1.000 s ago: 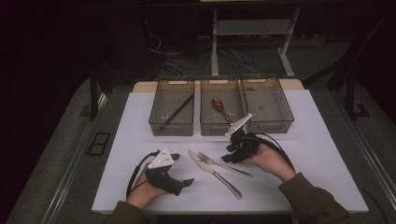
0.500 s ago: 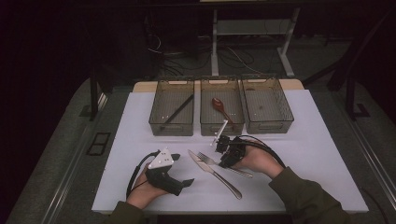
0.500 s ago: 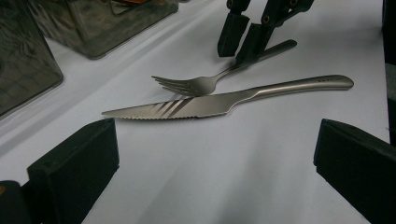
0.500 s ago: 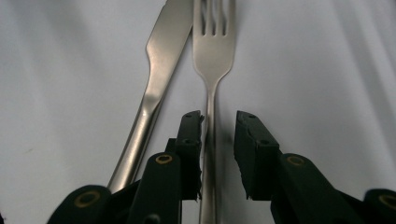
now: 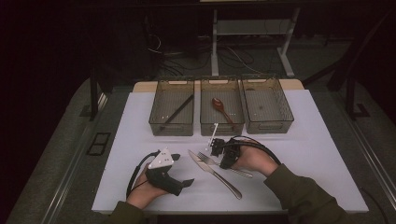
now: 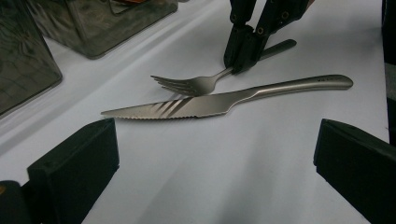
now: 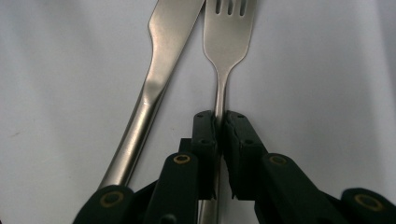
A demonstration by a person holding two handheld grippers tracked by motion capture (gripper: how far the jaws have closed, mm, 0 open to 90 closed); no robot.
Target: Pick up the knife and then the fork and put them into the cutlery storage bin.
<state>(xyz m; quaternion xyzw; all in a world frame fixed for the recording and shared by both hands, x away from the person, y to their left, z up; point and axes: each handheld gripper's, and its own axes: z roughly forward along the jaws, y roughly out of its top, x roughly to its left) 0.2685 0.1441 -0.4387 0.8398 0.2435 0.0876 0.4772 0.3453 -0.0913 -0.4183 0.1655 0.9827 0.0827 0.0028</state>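
My right gripper (image 7: 218,122) pinches the fork (image 7: 226,35) on the table, just beside the knife (image 6: 219,100). I should lift straight up, probably. My left gripper (image 6: 215,154) waits wide open

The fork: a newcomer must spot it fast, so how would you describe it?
On the white table, in front of the middle one of three bins, two steel pieces lie together. The fork has tines, unlike the knife beside it, and the right gripper pinches its handle.
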